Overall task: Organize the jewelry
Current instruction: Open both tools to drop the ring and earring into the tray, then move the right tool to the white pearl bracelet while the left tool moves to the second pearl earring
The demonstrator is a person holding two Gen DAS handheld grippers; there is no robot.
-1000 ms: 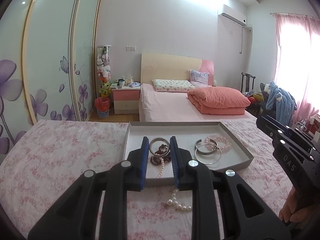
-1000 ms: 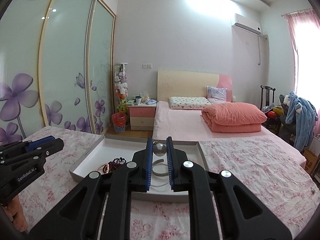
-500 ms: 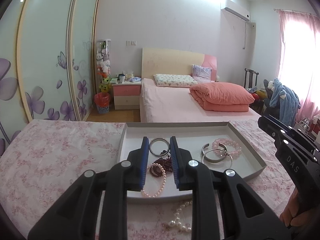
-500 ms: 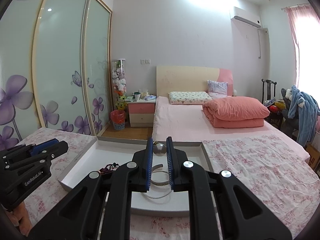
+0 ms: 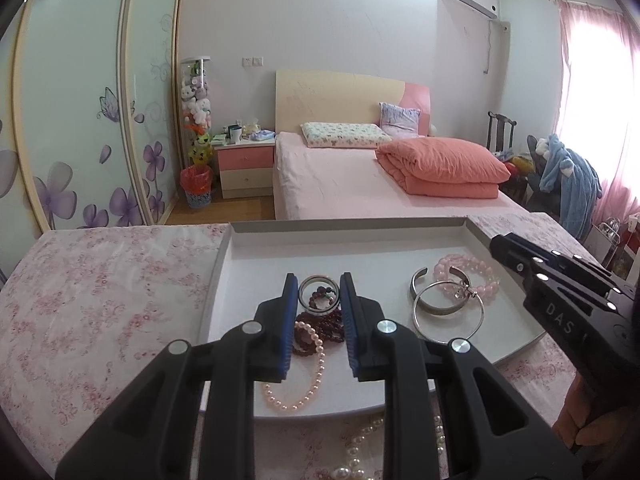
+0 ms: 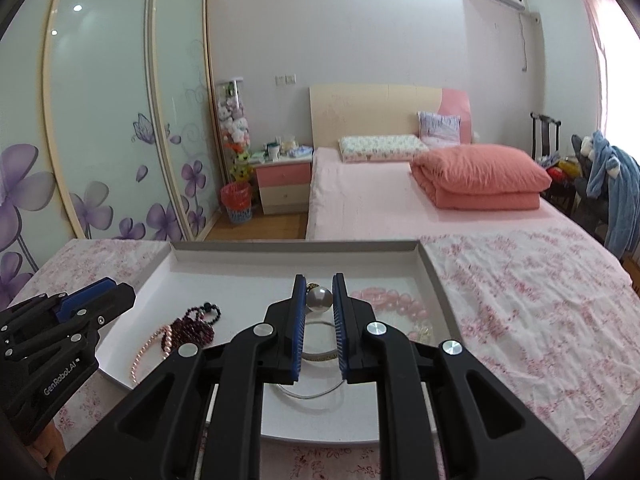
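A white tray point(image 5: 360, 240) lies on the floral cloth and holds jewelry. My left gripper point(image 5: 319, 294) is shut on a silver ring bangle point(image 5: 319, 297) and holds it above dark red beads point(image 5: 320, 330) and a pink pearl strand point(image 5: 308, 380). Silver bangles point(image 5: 444, 312) and a pink bead bracelet point(image 5: 466, 274) lie at the tray's right. My right gripper point(image 6: 319, 298) is shut on a large pearl point(image 6: 319, 299) over the tray point(image 6: 240, 254), above silver bangles point(image 6: 316, 360). A white pearl necklace point(image 5: 360, 456) lies on the cloth before the tray.
The table has a pink floral cloth point(image 6: 520, 300). Beyond it stand a bed point(image 5: 360, 184) with an orange quilt, a nightstand point(image 5: 244, 168) and sliding wardrobe doors point(image 5: 80, 120). The right gripper's body point(image 5: 560, 300) reaches over the tray's right edge.
Both grippers have risen and tilted down over the tray, so more of it shows. The left one still holds the ring bangle and the right one the pearl.
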